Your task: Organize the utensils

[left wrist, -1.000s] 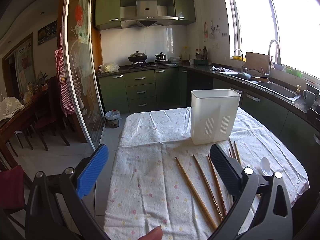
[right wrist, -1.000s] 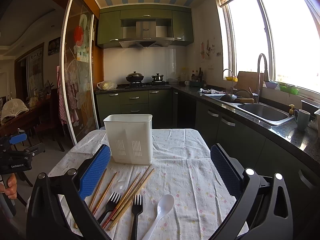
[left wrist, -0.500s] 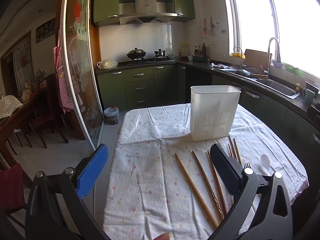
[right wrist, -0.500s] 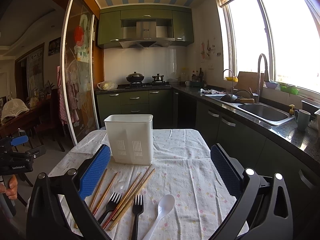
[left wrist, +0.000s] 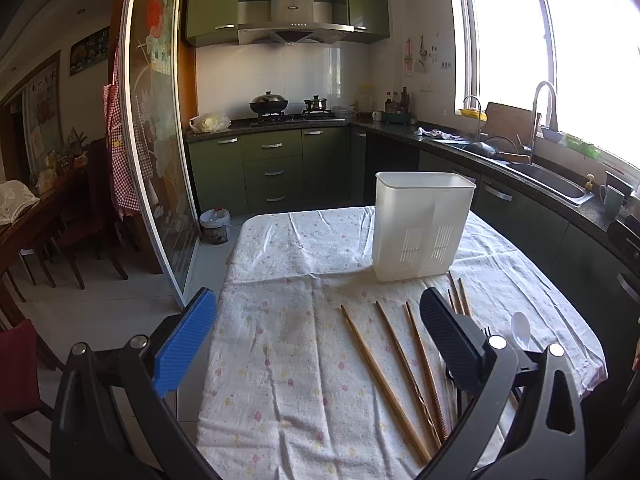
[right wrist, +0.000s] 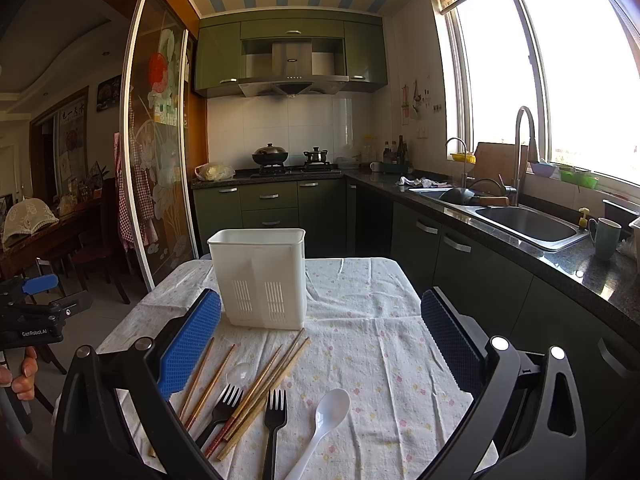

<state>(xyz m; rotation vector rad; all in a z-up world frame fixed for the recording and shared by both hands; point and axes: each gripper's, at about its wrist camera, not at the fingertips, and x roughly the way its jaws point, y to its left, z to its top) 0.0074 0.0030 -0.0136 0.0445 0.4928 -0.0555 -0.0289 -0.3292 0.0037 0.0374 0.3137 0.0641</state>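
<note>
A white slotted utensil holder (left wrist: 420, 228) (right wrist: 260, 278) stands upright on the flowered tablecloth (left wrist: 296, 320). In front of it lie several wooden chopsticks (left wrist: 384, 376) (right wrist: 276, 376), two black forks (right wrist: 274, 412), a white spoon (right wrist: 324, 416) (left wrist: 521, 328) and a clear spoon (right wrist: 238, 372). My left gripper (left wrist: 316, 336) is open and empty, held above the table's near left part. My right gripper (right wrist: 320, 340) is open and empty, above the utensils. The left gripper also shows at the left edge of the right wrist view (right wrist: 32, 316).
A dark counter with a sink (right wrist: 528, 226) and a mug (right wrist: 606, 232) runs along the right. Green cabinets and a stove (left wrist: 292, 116) are at the back. A glass sliding door (left wrist: 156, 140) and dining chairs (left wrist: 96, 220) are on the left.
The left wrist view has shifted slightly, so the holder and chopsticks sit a little further left and higher. The right gripper has barely moved. Both stay open.
</note>
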